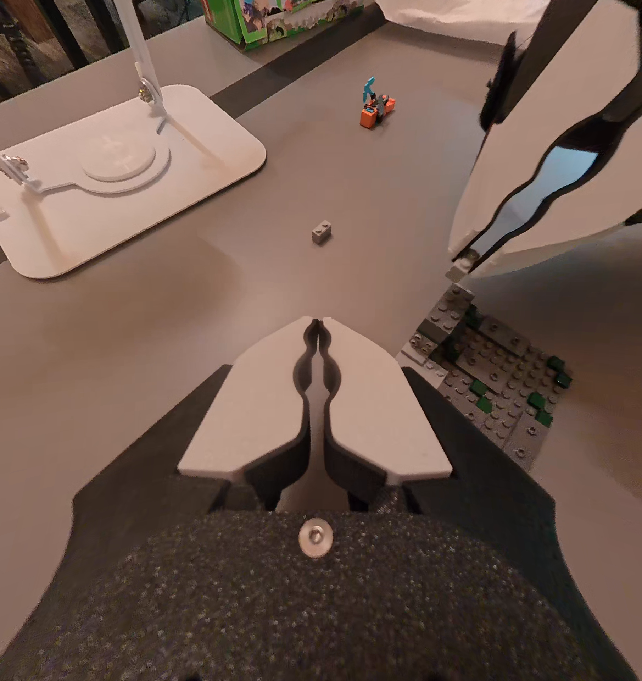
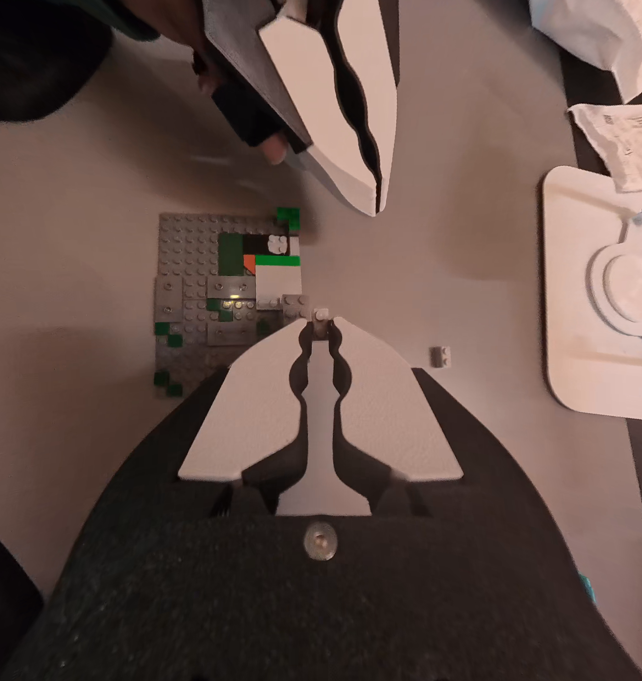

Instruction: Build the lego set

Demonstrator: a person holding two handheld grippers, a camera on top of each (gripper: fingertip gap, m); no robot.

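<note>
Right tongs (image 2: 320, 324) pinching small grey brick (image 2: 320, 321), left tongs (image 1: 318, 323) closed, empty

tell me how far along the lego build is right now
Partway, by the look of it. Done: a grey baseplate already carries green, white, black and orange pieces. In hand: the right gripper is shut on a small grey brick at the build's edge; the left gripper is shut, holding nothing. Left: a loose grey brick and a small orange figure sit apart on the table.
</note>
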